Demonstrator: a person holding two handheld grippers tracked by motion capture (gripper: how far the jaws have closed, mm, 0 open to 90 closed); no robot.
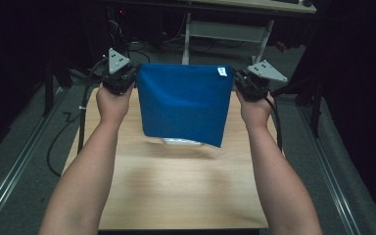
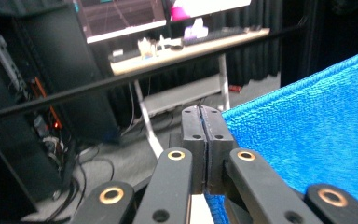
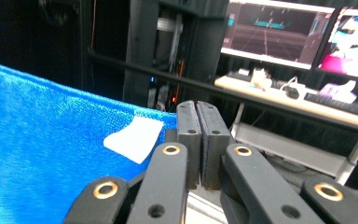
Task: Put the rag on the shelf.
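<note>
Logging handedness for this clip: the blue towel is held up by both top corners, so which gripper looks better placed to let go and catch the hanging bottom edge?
Probably the right gripper: the blue towel hangs lower on that side, its bottom corner nearer that hand. The left gripper pinches the other top corner.

A square blue terry cloth hangs above the light wooden table, between the left gripper and right gripper. Each clamps a top corner. A desk with monitors stands behind.

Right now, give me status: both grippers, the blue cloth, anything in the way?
Left gripper shut on blue terry cloth's top corner; right gripper shut on the other, by the white tag. Cloth hangs stretched above wooden table. Pale object beneath the cloth's lower edge, unidentifiable.
</note>
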